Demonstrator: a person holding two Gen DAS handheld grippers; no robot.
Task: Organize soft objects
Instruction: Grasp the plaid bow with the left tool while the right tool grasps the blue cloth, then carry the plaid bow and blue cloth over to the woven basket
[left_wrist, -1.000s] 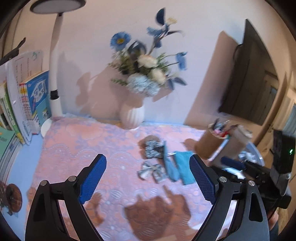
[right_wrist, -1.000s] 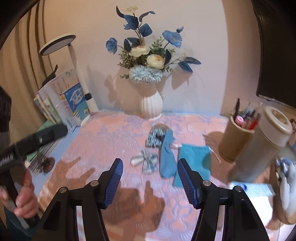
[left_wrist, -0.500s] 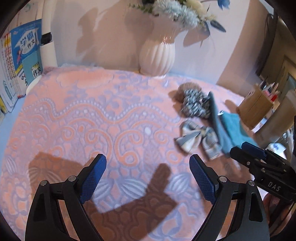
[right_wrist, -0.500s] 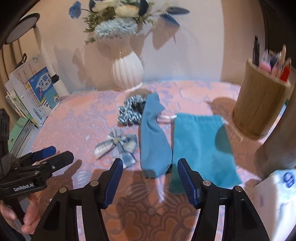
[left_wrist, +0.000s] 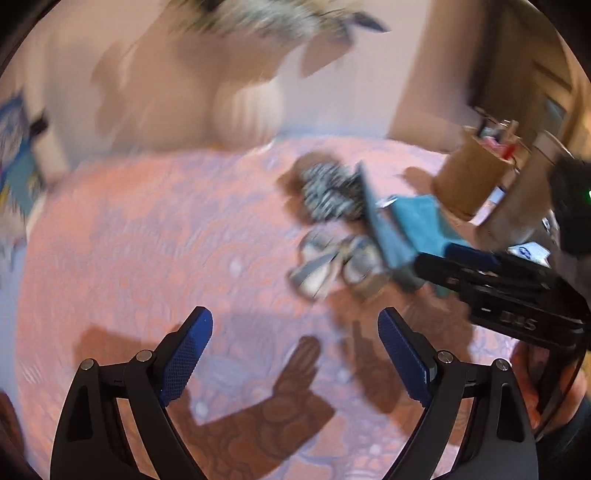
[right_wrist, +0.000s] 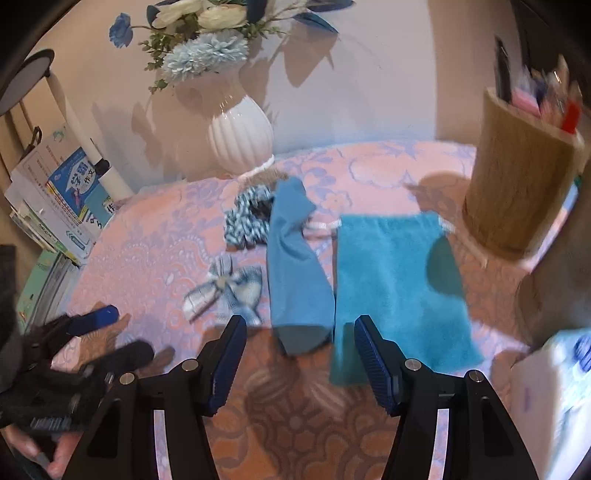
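Observation:
On the pink patterned cloth (right_wrist: 155, 243) lie a teal drawstring pouch (right_wrist: 399, 280), a folded blue cloth (right_wrist: 295, 266), a plaid bow (right_wrist: 225, 291) and a black-and-white scrunchie (right_wrist: 245, 221). My right gripper (right_wrist: 299, 325) stands open just short of the blue cloth's near end, nothing between its fingers. The left wrist view is blurred; there the left gripper (left_wrist: 295, 321) is open and empty over bare cloth, with the bow (left_wrist: 332, 262), scrunchie (left_wrist: 328, 192), blue cloth (left_wrist: 388, 236) and pouch (left_wrist: 421, 221) ahead to its right.
A white vase (right_wrist: 240, 136) with flowers stands at the back by the wall. A wooden pen holder (right_wrist: 517, 188) stands at the right, books (right_wrist: 62, 199) and a lamp post (right_wrist: 88, 147) at the left. A white box (right_wrist: 554, 398) sits near right.
Both grippers have come down and closer to the cloth; the soft things now look larger. The right gripper moved up to the blue cloth. Neither gripper's opening changed.

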